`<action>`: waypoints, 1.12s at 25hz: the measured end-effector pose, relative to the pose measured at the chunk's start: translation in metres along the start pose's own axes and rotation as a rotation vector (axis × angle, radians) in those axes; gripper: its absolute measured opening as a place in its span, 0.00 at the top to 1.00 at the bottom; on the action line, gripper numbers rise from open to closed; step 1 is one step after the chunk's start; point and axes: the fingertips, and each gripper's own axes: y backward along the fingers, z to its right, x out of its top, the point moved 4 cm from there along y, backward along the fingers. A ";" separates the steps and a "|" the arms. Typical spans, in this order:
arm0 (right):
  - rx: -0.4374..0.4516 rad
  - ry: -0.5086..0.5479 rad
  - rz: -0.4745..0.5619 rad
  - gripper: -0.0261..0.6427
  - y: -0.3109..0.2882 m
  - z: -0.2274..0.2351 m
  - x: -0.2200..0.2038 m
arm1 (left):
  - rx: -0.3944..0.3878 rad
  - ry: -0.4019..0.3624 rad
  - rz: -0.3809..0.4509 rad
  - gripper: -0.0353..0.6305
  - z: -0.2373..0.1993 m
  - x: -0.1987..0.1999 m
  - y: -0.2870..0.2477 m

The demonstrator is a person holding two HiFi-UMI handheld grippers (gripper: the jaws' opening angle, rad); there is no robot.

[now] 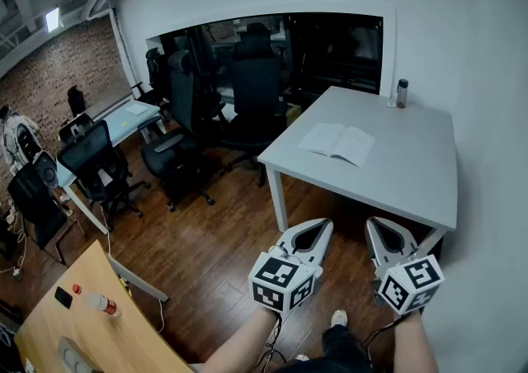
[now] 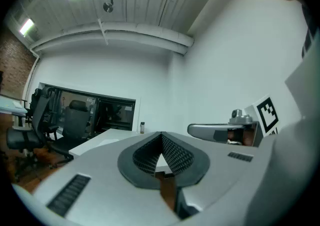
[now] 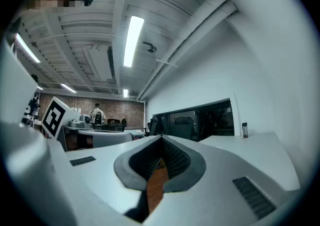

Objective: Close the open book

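Note:
The open book (image 1: 338,143) lies flat, pages up, near the middle of the white table (image 1: 412,173). Both grippers are held low in front of the table's near edge, well short of the book and pointing level toward it. My left gripper (image 1: 325,224) has its jaws together with nothing between them, its tips (image 2: 161,134) meeting in the left gripper view. My right gripper (image 1: 373,222) is likewise shut and empty, its tips (image 3: 161,139) touching. The book is not clear in either gripper view.
A small dark bottle (image 1: 402,92) stands at the table's far right corner. Several black office chairs (image 1: 252,95) crowd the table's left side. A wooden desk (image 1: 74,322) with a bottle and a phone sits at lower left. A white wall runs along the right.

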 end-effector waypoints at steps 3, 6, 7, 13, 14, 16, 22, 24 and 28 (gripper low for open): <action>0.018 0.011 -0.006 0.96 -0.020 0.016 -0.003 | 0.015 0.004 -0.009 0.94 -0.017 -0.003 -0.021; 0.013 -0.012 -0.007 0.96 -0.044 0.039 -0.009 | 0.030 0.006 -0.024 0.94 -0.035 -0.007 -0.045; 0.013 -0.019 -0.007 0.96 -0.054 0.048 -0.010 | 0.035 0.005 -0.031 0.94 -0.041 -0.008 -0.055; 0.049 -0.023 -0.007 0.96 -0.109 0.098 -0.011 | 0.070 -0.004 -0.054 0.94 -0.077 -0.010 -0.116; 0.051 -0.026 -0.006 0.96 -0.117 0.107 -0.012 | 0.076 -0.004 -0.058 0.94 -0.083 -0.010 -0.126; 0.059 -0.027 -0.003 0.96 -0.133 0.125 -0.012 | 0.091 -0.004 -0.068 0.94 -0.093 -0.010 -0.146; 0.111 -0.041 -0.010 0.96 -0.177 0.172 -0.010 | 0.135 -0.006 -0.090 0.94 -0.120 -0.004 -0.201; 0.128 -0.040 -0.008 0.96 -0.192 0.185 -0.010 | 0.148 -0.011 -0.095 0.94 -0.131 -0.002 -0.217; 0.135 -0.043 -0.017 0.96 -0.217 0.206 -0.013 | 0.161 -0.006 -0.105 0.94 -0.151 -0.004 -0.241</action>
